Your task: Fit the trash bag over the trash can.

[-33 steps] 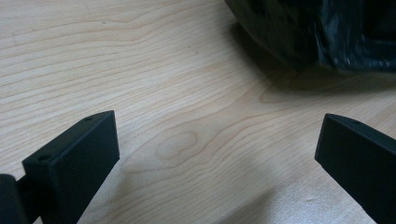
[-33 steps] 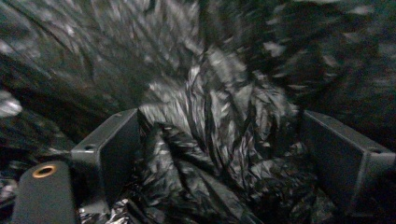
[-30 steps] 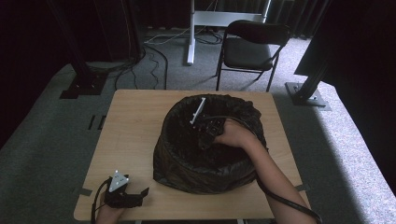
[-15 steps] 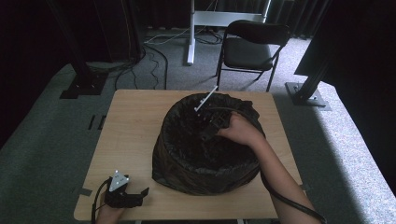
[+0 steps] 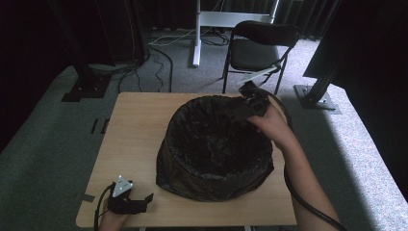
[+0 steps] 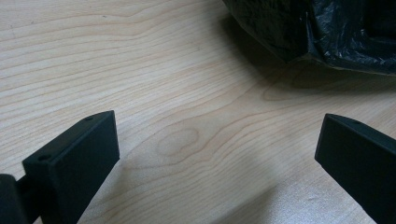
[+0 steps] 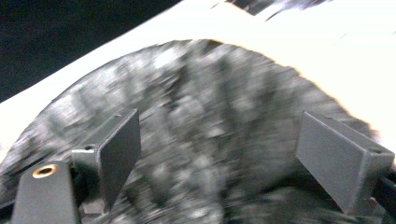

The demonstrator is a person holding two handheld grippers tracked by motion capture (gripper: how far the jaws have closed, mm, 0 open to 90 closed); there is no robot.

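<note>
Black bin bag (image 5: 216,149) sits mid-table (image 5: 139,125). Right tongs (image 5: 252,98) are spread wide over its far rim, holding nothing; left tongs (image 5: 126,201) rest wide open on the near corner.

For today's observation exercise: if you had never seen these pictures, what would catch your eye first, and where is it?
The big black bin bag stands open in the middle of the wooden table, its crinkled rim spread wide. At its far right rim the right gripper hovers with jaws open, looking down into the bag. The left gripper rests at the table's near left corner, jaws open over bare wood.
</note>
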